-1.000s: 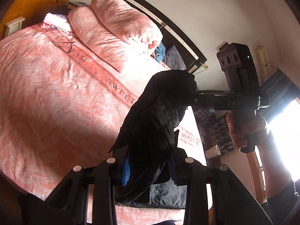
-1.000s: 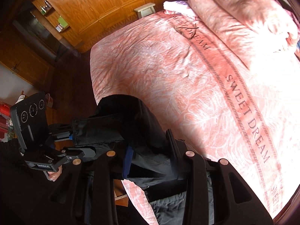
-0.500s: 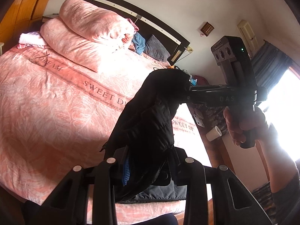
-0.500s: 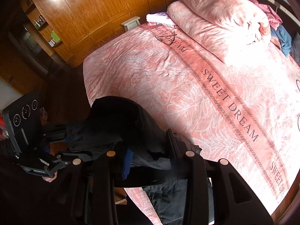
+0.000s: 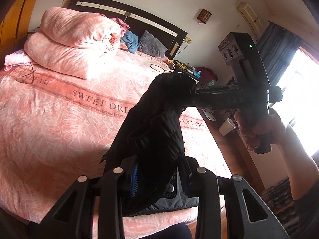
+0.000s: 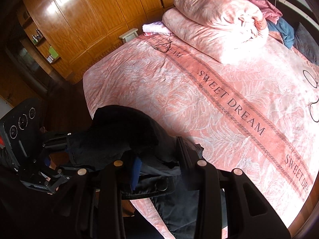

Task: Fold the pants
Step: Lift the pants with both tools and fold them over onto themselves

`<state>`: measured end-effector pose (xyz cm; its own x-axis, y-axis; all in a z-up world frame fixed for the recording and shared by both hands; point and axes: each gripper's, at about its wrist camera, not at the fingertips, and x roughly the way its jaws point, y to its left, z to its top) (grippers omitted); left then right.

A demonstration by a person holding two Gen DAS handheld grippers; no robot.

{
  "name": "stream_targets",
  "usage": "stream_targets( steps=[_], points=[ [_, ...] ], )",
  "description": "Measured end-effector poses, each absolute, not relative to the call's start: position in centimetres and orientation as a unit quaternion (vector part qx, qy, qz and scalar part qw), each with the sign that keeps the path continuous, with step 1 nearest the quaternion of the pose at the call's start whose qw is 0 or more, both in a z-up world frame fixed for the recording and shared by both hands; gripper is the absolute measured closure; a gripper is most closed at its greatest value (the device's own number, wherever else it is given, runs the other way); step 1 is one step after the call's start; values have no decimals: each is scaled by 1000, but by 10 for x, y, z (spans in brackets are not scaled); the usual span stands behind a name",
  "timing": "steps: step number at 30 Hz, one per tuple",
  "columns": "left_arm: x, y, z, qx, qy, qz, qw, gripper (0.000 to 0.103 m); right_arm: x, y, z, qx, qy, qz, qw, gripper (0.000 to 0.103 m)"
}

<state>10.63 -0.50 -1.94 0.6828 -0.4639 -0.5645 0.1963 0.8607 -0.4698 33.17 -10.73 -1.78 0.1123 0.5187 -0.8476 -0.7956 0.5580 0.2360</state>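
The black pants point(image 5: 155, 131) hang bunched in the air between my two grippers, above the near edge of the pink bed point(image 5: 59, 123). In the left wrist view my left gripper point(image 5: 157, 171) is shut on one end of the fabric. My right gripper point(image 5: 196, 95), held by a hand point(image 5: 257, 127), is shut on the other end. From the right wrist view the pants point(image 6: 123, 131) run from my right gripper point(image 6: 157, 163) leftwards to my left gripper point(image 6: 67, 145). A lower part of the pants point(image 6: 179, 209) drapes onto the bed point(image 6: 179, 91).
A rolled pink duvet point(image 5: 79, 39) and pillows lie by the dark headboard point(image 5: 127, 14). A cluttered nightstand point(image 5: 191, 71) and a white cup point(image 5: 226, 126) stand right of the bed. A wooden wardrobe point(image 6: 89, 20) lines the far side, and a cable point(image 6: 311, 99) lies on the bedspread.
Both grippers have carried the pants sideways along the bed, still gripping them. The views have swung so more of the headboard, duvet and nightstand shows.
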Motion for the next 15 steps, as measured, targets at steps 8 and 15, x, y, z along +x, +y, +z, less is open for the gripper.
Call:
stream_targets(
  steps=[8,15],
  points=[
    [108,-37,-18,-155,360,-199,898,70,330,-141,-22,-125,486,443,743,71],
    [112,-65,-21,-131,367,-216,895,70,331,-173,-31,-108,485,434,751,71]
  ],
)
